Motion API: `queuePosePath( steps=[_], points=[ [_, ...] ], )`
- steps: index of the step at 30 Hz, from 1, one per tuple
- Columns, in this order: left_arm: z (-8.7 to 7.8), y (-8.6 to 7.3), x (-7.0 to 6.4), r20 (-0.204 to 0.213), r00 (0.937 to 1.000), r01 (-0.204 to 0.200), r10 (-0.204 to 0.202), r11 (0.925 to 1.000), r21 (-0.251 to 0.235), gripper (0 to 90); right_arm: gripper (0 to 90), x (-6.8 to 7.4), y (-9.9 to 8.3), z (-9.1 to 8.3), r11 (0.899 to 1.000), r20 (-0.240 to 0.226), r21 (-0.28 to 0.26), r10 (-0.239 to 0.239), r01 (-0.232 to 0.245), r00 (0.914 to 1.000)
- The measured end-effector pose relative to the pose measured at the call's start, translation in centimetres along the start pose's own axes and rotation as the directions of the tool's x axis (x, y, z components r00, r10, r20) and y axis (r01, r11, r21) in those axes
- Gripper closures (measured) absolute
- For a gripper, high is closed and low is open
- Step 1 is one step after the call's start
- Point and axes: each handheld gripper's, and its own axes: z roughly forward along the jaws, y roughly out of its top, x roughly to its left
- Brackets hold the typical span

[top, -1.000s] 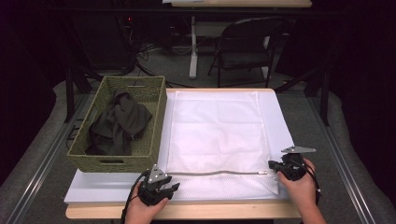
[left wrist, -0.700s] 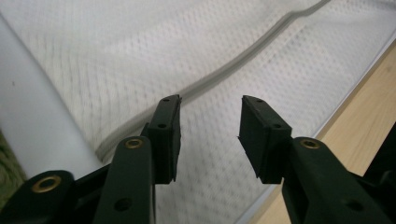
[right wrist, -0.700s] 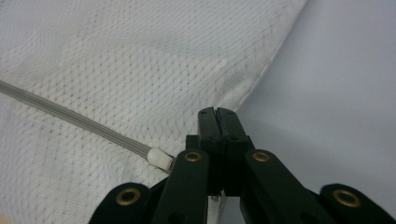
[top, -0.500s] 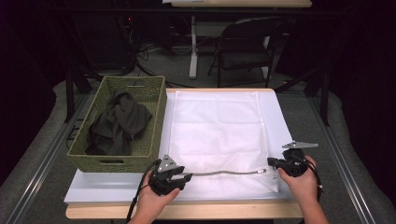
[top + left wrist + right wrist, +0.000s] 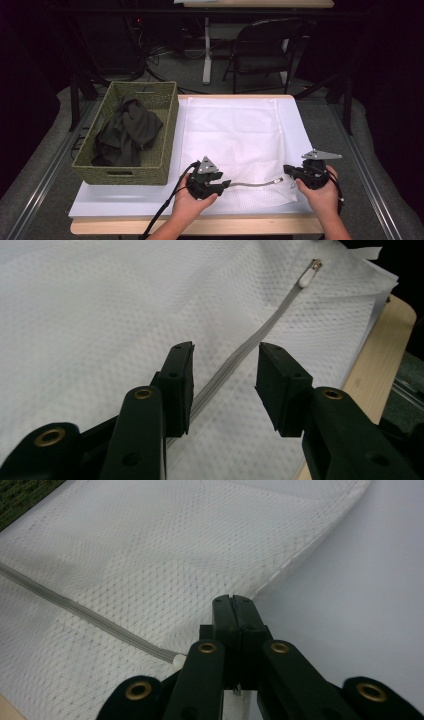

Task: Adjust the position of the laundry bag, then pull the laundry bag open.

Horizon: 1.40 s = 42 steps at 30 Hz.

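At the near edge of the table [image 5: 125, 227], the white mesh laundry bag [image 5: 235, 135] lies flat on a white sheet, its zipper [image 5: 252, 184] running along the near hem between the two grippers.

Step in hand, as I read it: working the zipper with one end pinned.

- right gripper [image 5: 289, 171]: jaws fully closed. In the right gripper view they meet on the bag's corner fabric [image 5: 235, 611] just beside the zipper's end stop [image 5: 177, 661]. Looks like an anchor grip holding the hem taut; the cloth between the pads is thin, so the bite itself is hard to confirm.
- left gripper [image 5: 226, 185]: jaws apart at a medium gap, holding nothing. In the left gripper view the zipper tape [image 5: 235, 357] runs up through the gap, touching neither pad that I can tell. The zipper pull [image 5: 310, 274] sits well ahead, toward the far end of the tape.

Green wicker basket [image 5: 150, 100] stands at the left of the bag with dark clothing [image 5: 127, 132] piled inside, untouched.

Next move, my guess: left gripper goes forward along the tape to the pull, lines the pads up on either side of the small tab, closes, then draws it along the track while right keeps tension. Tab is small and lies flat, so a low, square approach is needed; risk is pinching mesh instead.
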Motion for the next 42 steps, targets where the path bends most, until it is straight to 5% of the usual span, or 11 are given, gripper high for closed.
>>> queuePosePath(
  steps=[7,20,34,42],
  points=[
    [2.9,2.0,-1.9,0.059,0.9968,-0.055,0.054,0.9983,0.017,58.2,90.0,-0.1,0.0,-0.4,1.000,-0.018,-0.018,0.016,-0.017,0.9997],
    [6.2,3.7,-4.2,0.137,0.9870,-0.089,0.084,0.9957,0.026,62.5,90.0,0.2,-0.1,-0.5,0.999,-0.025,-0.034,0.005,-0.006,0.9997],
    [8.8,3.1,-4.3,0.161,0.9842,-0.084,0.073,0.9946,0.061,65.3,90.0,0.6,0.3,-0.4,0.997,-0.095,-0.069,0.025,-0.031,0.9951],
    [9.0,3.2,-3.8,0.148,0.9865,-0.080,0.070,0.9950,0.060,66.3,90.0,1.7,1.6,-0.1,0.994,-0.187,-0.092,0.041,-0.059,0.9815]
  ],
)
